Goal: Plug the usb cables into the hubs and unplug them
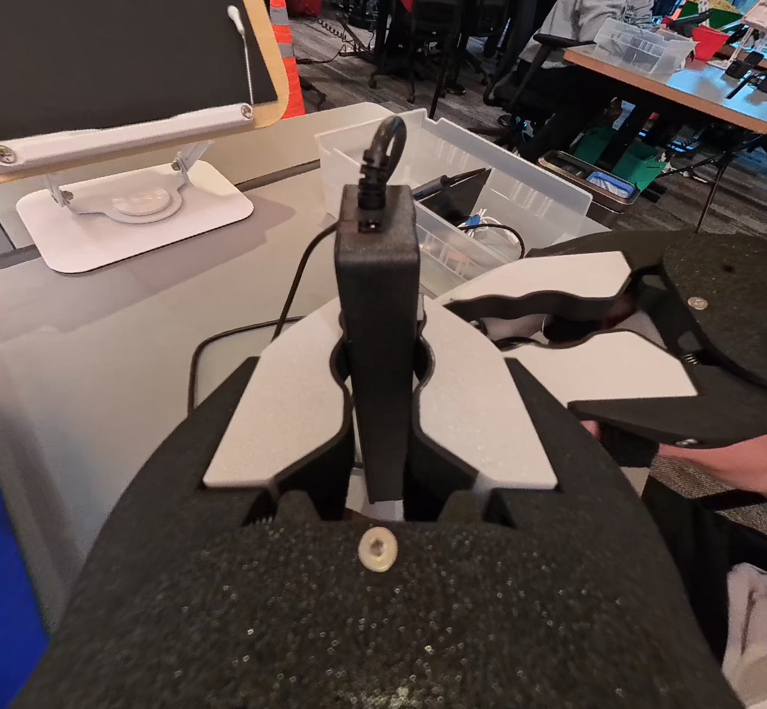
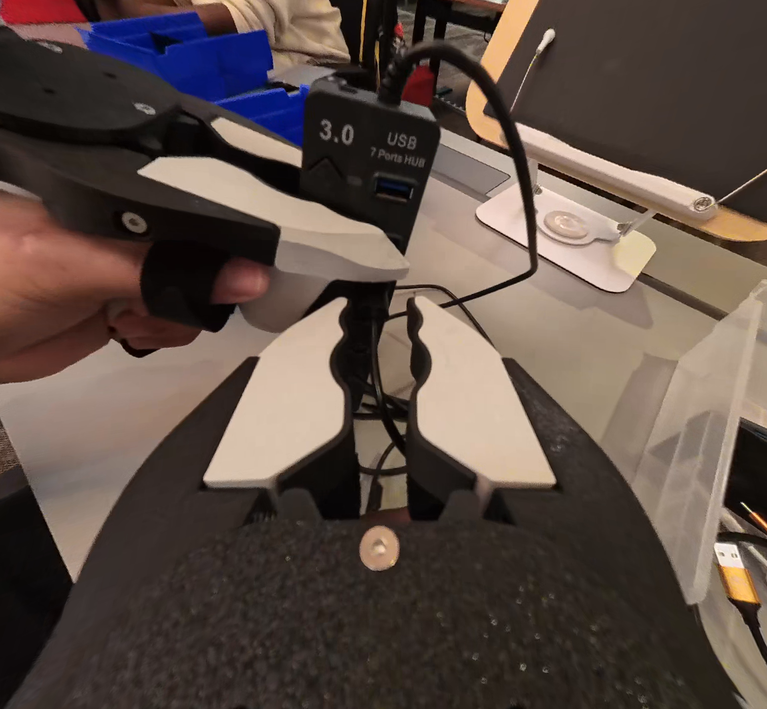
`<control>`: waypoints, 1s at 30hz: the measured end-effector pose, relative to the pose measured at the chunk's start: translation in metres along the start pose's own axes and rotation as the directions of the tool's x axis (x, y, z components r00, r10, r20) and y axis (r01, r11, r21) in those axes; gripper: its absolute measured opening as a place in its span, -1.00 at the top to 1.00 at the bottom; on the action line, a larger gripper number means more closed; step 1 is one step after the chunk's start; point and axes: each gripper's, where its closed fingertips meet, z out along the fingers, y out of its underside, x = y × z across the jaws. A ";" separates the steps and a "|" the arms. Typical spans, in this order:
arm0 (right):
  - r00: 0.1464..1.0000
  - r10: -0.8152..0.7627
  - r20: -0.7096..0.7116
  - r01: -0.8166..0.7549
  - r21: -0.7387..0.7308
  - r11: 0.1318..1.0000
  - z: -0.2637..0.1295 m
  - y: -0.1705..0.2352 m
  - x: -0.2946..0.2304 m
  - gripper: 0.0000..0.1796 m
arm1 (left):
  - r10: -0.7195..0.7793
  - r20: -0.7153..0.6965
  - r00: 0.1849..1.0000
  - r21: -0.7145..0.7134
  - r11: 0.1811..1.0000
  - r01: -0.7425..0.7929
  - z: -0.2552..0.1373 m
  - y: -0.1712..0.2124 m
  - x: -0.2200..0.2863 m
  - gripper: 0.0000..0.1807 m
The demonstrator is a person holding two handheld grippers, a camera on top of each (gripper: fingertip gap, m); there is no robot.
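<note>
My left gripper (image 1: 382, 315) is shut on a black USB hub (image 1: 375, 274) and holds it upright above the table. The hub's own black cable (image 1: 290, 295) leaves its top end, loops and drops to the table. In the right wrist view the hub (image 2: 369, 149) faces me with a blue port (image 2: 393, 187) showing, and the left gripper's near finger (image 2: 323, 232) crosses its lower part. My right gripper (image 2: 377, 301) is just below the hub with its jaws apart. A black USB plug (image 2: 357, 340) and its thin cable hang between them, against the left finger. The plug's joint with the hub is hidden.
A clear plastic bin (image 1: 498, 199) with cables stands at the right; a gold USB plug (image 2: 734, 581) lies in it. A dark board on a white stand (image 1: 133, 216) is at the back left. Blue bins (image 2: 186, 50) and seated people are beyond.
</note>
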 end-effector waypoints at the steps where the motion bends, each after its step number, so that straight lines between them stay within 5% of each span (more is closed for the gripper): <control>1: 1.000 0.012 0.007 -0.012 0.003 1.000 0.000 0.000 0.000 0.75 | -0.002 0.001 1.000 0.001 1.000 0.002 0.001 0.000 0.001 0.72; 9: 0.997 0.050 0.055 -0.046 -0.063 0.997 0.004 0.014 -0.004 0.83 | 0.057 0.072 0.996 -0.029 0.998 -0.055 0.006 0.009 -0.002 0.71; 12: 0.995 0.072 0.073 -0.068 -0.062 0.996 -0.005 0.017 -0.002 0.83 | 0.138 0.329 0.934 0.005 0.989 -0.148 -0.016 -0.009 -0.057 0.71; 19: 0.983 0.121 0.137 -0.127 0.041 0.991 -0.056 -0.046 0.050 0.83 | 0.069 0.191 0.979 0.063 0.995 -0.083 -0.026 -0.022 -0.059 0.72; 25: 0.991 0.134 0.016 -0.134 0.188 0.973 -0.111 -0.118 0.139 0.83 | 0.094 0.166 0.982 0.044 0.994 -0.103 -0.022 -0.019 -0.048 0.72; 30: 0.971 0.200 -0.129 -0.166 0.236 0.958 -0.114 -0.095 0.213 0.83 | 0.086 0.159 0.984 0.040 0.995 -0.094 -0.022 -0.018 -0.047 0.72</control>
